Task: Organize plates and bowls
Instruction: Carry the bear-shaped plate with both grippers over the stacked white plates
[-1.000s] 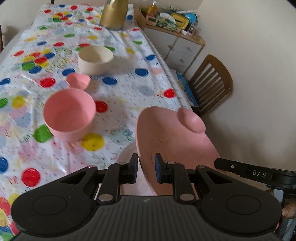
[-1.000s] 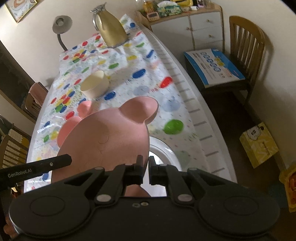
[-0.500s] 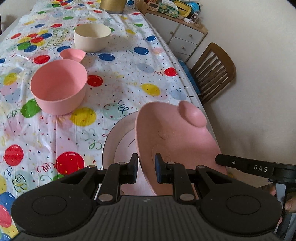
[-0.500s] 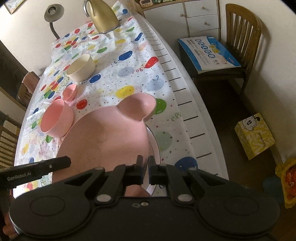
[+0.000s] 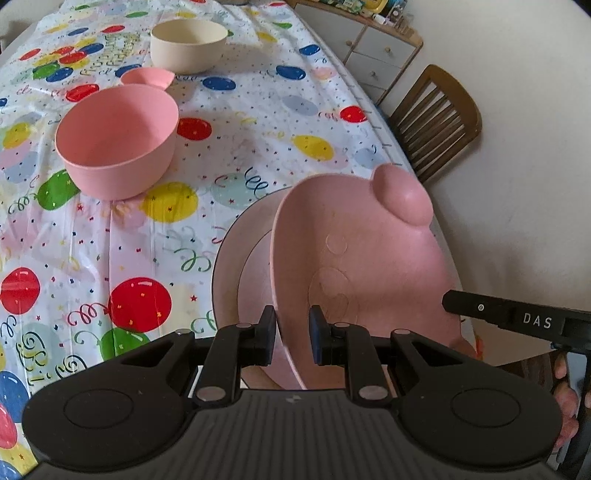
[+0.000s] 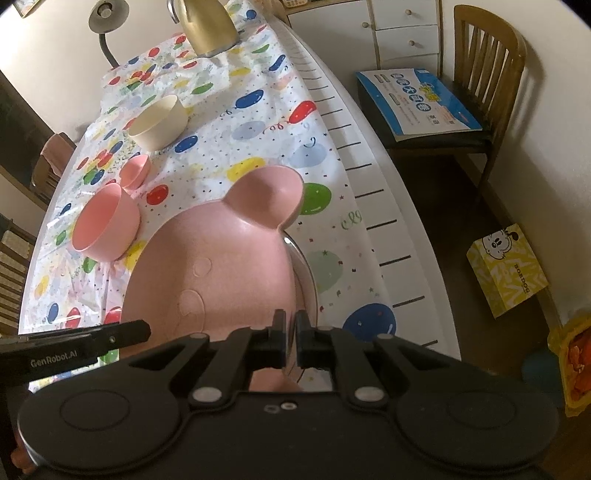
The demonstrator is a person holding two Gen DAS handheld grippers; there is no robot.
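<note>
A pink bear-shaped plate with round ears hangs tilted over the table's near right side. My left gripper is shut on its near rim, and my right gripper is shut on the thin edge of the same bear-shaped plate. Just below lies a round pink plate with a dark rim, mostly covered; a sliver of that round plate shows in the right wrist view. Farther left stand a large pink bowl, a small pink bowl and a cream bowl.
The balloon-print tablecloth covers the table, whose right edge runs close to the plates. A gold kettle stands at the far end. A wooden chair, white drawers and a yellow box are off to the right.
Both grippers have sunk toward the table with the bear-shaped plate between them. The round plate under it has come into view, and the bowls look closer.
</note>
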